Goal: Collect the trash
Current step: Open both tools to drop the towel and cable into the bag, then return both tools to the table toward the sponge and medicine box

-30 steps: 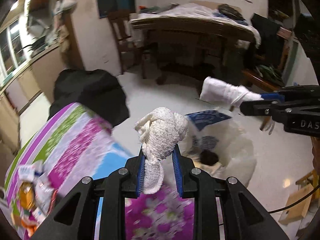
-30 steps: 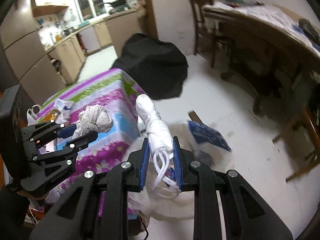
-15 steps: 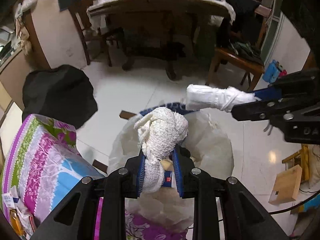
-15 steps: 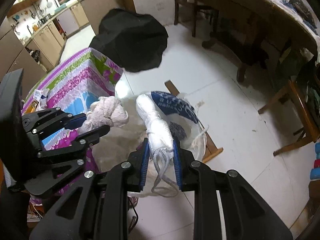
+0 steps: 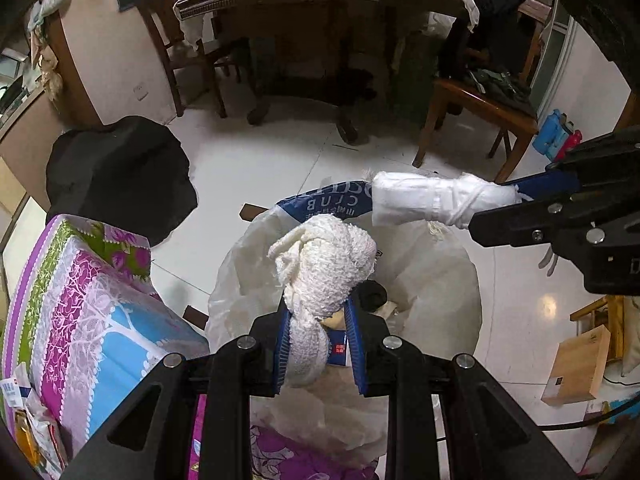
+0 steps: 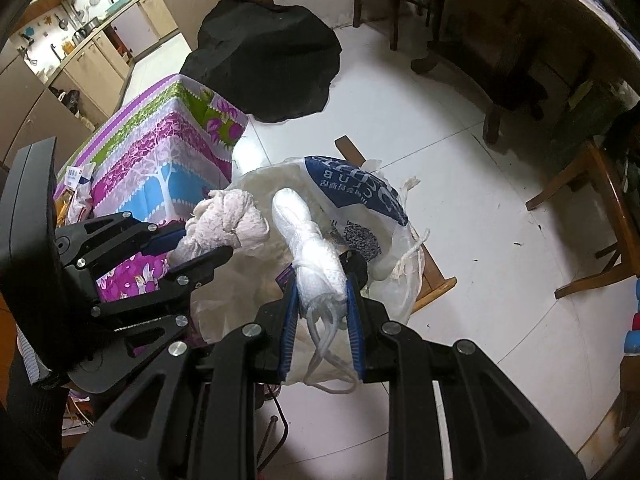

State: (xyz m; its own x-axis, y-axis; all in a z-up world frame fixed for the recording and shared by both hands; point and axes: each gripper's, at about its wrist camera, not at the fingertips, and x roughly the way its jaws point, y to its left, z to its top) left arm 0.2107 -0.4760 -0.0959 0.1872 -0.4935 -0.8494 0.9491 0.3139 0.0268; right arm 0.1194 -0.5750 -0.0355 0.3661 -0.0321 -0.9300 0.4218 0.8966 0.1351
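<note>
You see a shiny white floor (image 5: pixel 256 168). On it sit an open white trash bag (image 5: pixel 440 280), a flat wooden box (image 5: pixel 576 364), and chairs (image 5: pixel 476 108).

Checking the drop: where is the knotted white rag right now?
In the left wrist view the knotted white rag sits clamped in the left claw, above the open white trash bag.

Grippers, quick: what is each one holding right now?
Left gripper: shut on the knotted white cloth.
Right gripper: shut on the tied white bundle.

both wrist views steeply down, sharing bag (image 5: pixel 440 280)
</note>
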